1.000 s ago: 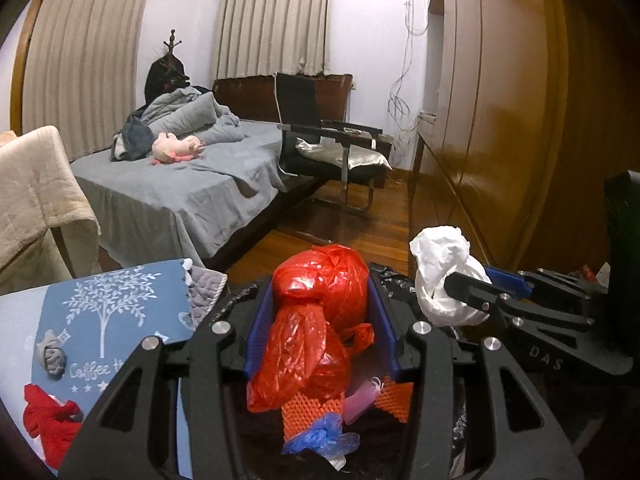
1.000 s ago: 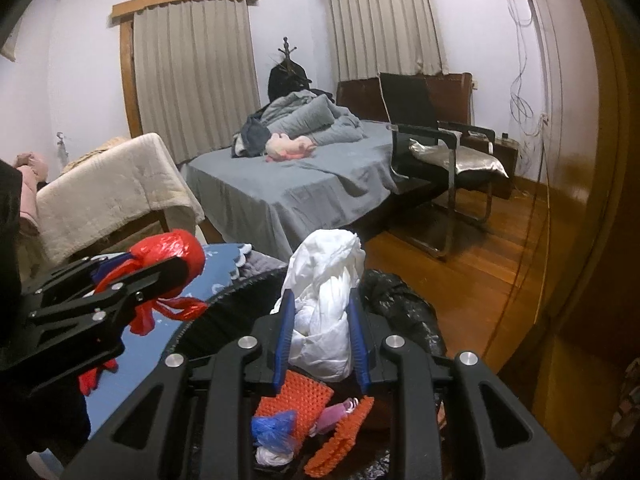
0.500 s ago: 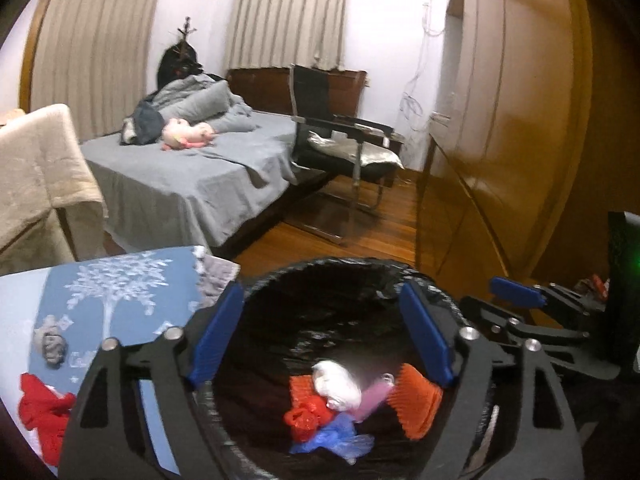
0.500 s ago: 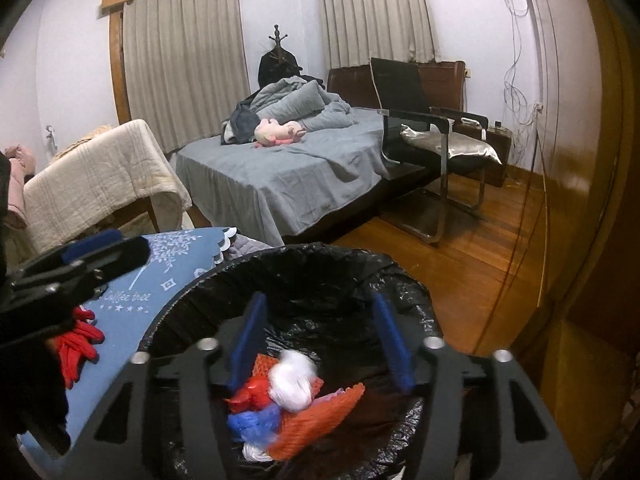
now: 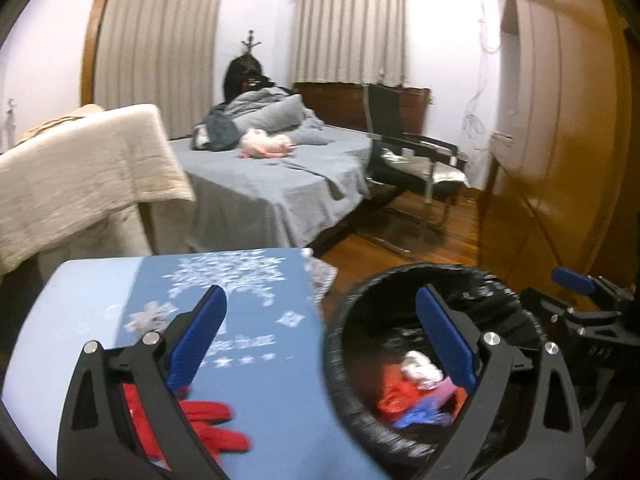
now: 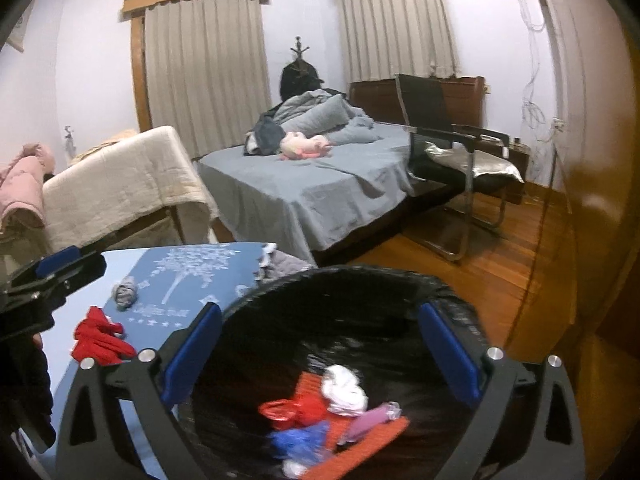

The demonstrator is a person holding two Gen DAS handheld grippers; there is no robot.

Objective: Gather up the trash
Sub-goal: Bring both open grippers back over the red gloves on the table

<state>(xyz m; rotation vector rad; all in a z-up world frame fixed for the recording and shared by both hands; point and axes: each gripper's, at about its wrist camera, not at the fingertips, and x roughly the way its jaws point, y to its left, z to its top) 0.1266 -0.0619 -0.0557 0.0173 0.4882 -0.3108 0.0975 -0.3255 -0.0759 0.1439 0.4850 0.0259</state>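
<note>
The black-lined bin (image 5: 348,400) (image 6: 360,276) stands beside the blue-clothed table (image 5: 248,360) (image 6: 192,276). Inside it lie a white wad (image 6: 344,390), a red bag (image 6: 292,408), orange netting (image 6: 360,452) and blue and pink scraps. My right gripper (image 6: 320,312) hangs over the bin, jaws opening wide with nothing between them. My left gripper (image 5: 320,292) straddles the bin's rim and the table edge, jaws also opening and empty. A red scrap (image 5: 208,428) (image 6: 100,338) and a grey crumpled wad (image 6: 126,292) lie on the table.
A grey bed (image 6: 312,184) and a black chair (image 6: 440,128) stand beyond the table. A cream blanket drapes over furniture (image 5: 80,168) at the left. A wooden wardrobe (image 5: 560,140) lines the right wall above wood flooring.
Both grippers let go: the red bag and the white wad fell into the bin and the jaws spread wide. My left gripper swung left toward the table.
</note>
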